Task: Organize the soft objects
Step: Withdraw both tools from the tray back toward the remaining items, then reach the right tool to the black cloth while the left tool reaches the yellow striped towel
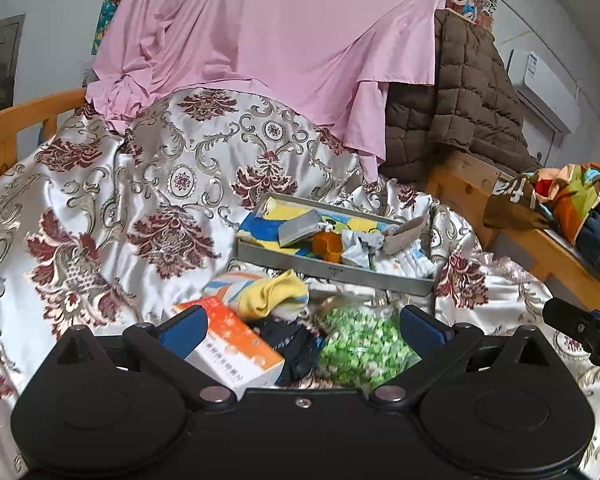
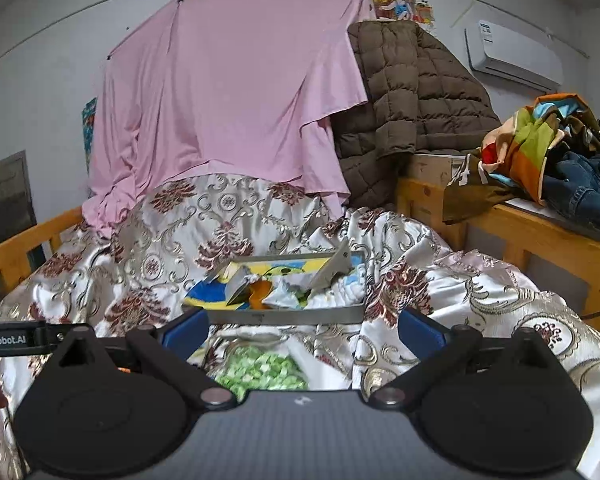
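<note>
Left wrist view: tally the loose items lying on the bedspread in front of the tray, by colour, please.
Orange and white: 1, the carton
Yellow: 1, the sock
Dark navy: 1, the cloth
Green: 1, the speckled bag
Total: 4 loose items, all near the open left claw and outside the grey tray.

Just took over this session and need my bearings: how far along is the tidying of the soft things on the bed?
Partly done. The grey tray already holds several items, including a grey sock and white cloth. Nothing is in hand: the left gripper and right gripper are both open. Left on the bedspread: the yellow sock, dark cloth, green bag and orange box.
</note>
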A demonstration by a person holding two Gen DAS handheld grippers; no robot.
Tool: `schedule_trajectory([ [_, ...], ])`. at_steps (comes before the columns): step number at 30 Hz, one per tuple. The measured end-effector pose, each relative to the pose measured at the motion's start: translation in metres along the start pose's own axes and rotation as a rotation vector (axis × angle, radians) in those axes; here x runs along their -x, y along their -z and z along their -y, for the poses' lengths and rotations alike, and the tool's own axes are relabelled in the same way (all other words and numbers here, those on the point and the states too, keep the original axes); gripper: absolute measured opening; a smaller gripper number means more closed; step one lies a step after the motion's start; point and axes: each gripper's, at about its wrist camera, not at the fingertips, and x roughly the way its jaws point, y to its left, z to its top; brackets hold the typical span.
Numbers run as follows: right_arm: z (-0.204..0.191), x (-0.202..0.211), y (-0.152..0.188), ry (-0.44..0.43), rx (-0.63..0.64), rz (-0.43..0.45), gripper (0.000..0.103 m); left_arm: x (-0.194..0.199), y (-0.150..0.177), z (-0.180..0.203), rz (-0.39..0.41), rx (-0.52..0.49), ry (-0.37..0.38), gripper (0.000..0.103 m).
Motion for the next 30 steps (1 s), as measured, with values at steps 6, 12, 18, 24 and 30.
schedule_trajectory([
  [6, -0.019, 0.018, 0.018, -0.010, 0.052, -0.022, 0.103, 0.017, 0.023, -0.004, -0.017, -0.025, -0.009, 0.102],
  [12, -0.036, 0.029, 0.031, -0.016, 0.106, -0.044, 0.103, 0.029, 0.045, -0.010, -0.042, -0.036, -0.021, 0.102],
  [18, -0.047, 0.030, 0.039, -0.022, 0.149, -0.071, 0.103, 0.034, 0.059, -0.017, -0.064, -0.049, -0.046, 0.102],
  [24, -0.054, 0.025, 0.045, -0.024, 0.178, -0.104, 0.103, 0.034, 0.068, -0.028, -0.088, -0.013, -0.077, 0.102],
  [30, -0.064, 0.015, 0.054, -0.055, 0.222, -0.167, 0.103, 0.026, 0.065, -0.036, -0.129, 0.025, -0.117, 0.102],
])
